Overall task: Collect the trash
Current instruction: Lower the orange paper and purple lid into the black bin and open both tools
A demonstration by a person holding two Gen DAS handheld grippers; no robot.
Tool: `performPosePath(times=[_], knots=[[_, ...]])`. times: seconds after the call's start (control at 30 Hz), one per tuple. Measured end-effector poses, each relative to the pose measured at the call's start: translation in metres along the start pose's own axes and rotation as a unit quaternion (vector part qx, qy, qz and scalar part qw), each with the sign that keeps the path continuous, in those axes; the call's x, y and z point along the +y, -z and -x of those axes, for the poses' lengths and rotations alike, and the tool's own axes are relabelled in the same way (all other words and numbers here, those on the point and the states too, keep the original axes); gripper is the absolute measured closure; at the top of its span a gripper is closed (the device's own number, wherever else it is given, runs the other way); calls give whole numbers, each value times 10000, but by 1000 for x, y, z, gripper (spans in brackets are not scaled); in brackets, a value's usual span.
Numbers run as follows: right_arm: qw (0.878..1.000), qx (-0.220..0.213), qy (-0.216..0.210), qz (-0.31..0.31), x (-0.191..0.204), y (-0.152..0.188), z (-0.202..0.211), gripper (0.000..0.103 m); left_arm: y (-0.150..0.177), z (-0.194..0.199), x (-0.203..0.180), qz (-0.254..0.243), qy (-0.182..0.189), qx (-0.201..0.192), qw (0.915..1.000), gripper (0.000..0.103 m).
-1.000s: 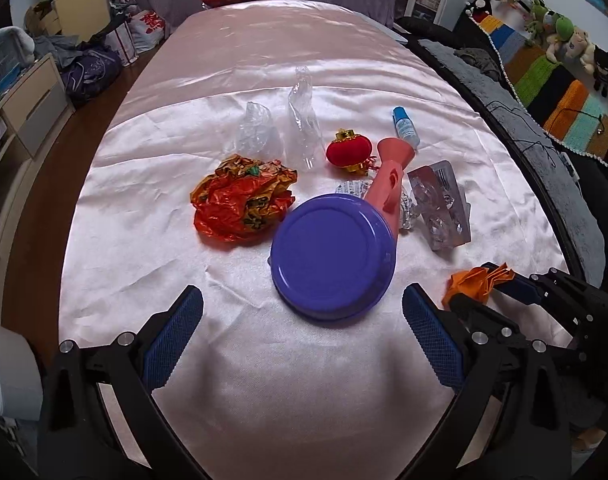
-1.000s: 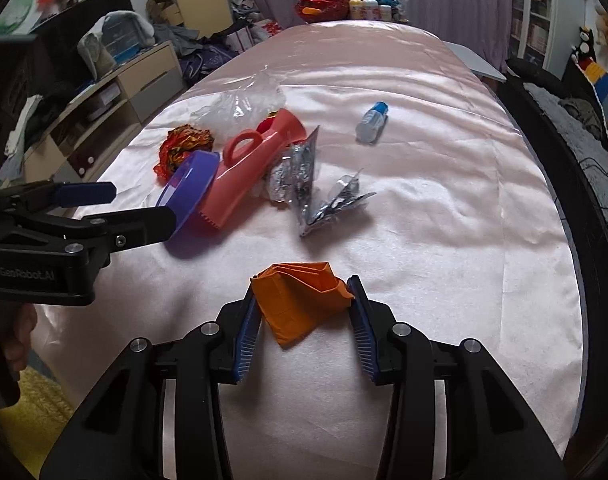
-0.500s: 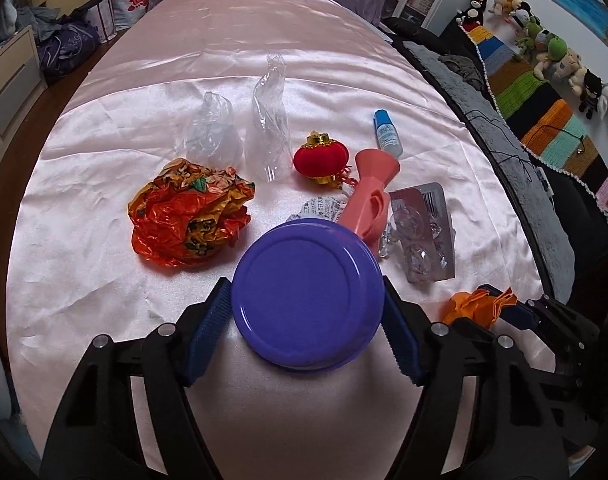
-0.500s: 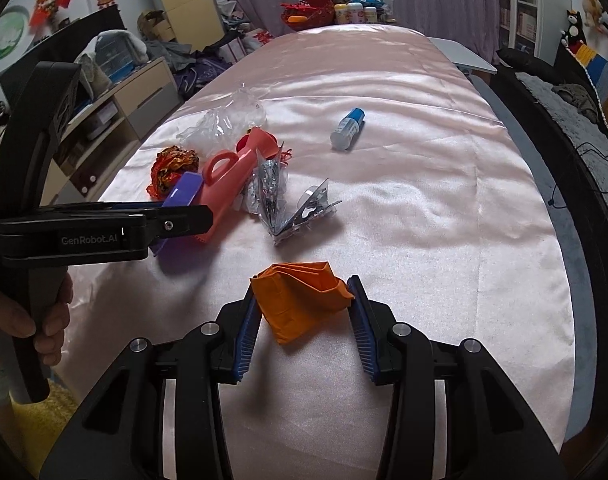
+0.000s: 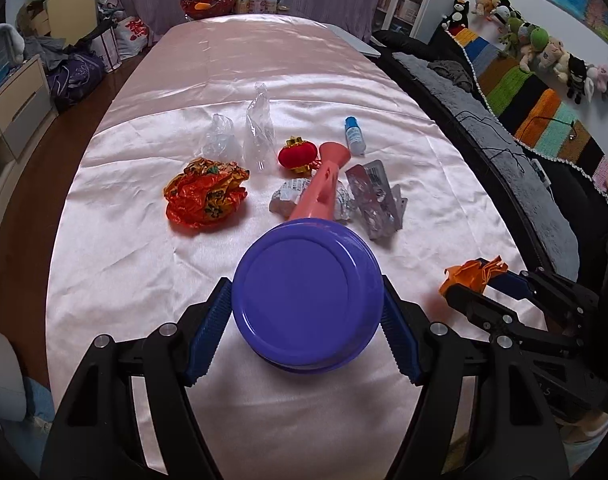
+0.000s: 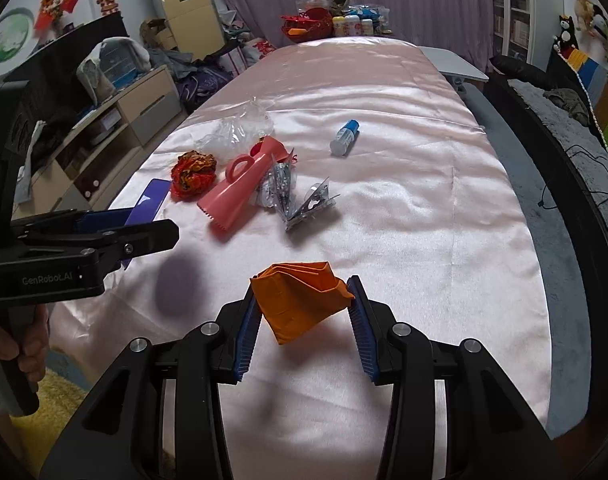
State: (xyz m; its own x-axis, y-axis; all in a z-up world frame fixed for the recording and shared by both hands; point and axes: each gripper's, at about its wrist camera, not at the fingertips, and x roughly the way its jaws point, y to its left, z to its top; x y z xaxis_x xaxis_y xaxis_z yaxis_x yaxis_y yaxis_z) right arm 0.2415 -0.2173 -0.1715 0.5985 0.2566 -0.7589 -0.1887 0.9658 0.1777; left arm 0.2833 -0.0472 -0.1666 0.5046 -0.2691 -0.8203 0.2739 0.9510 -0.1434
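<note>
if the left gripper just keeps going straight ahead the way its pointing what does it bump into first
Probably the pink scoop. The left gripper is shut on the purple lid, and the scoop lies just beyond the lid's far edge, with crumpled foil wrappers beside it. The lid looks lifted, so it might pass over; depth is unclear.

A long table [image 5: 288, 68] draped in glossy pink satin carries a crumpled orange-red foil wrapper [image 5: 204, 196], clear plastic bags [image 5: 260, 132], a red lantern ornament [image 5: 298, 156], a pink scoop [image 6: 246, 184], silvery blister packs [image 5: 377, 200] and a small blue-capped bottle [image 6: 343, 138].
</note>
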Motion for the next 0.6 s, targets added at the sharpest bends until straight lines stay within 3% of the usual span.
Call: performPosePath(times=[0.33,0.6], knots=[[10000,-79,-13,-57,16,50,62,60,89,67,-30,-112,136,-135,9998,35],[9995,228,-196,-61,31,100,78,60,160,70,-33,-58,164,218,9996,35]])
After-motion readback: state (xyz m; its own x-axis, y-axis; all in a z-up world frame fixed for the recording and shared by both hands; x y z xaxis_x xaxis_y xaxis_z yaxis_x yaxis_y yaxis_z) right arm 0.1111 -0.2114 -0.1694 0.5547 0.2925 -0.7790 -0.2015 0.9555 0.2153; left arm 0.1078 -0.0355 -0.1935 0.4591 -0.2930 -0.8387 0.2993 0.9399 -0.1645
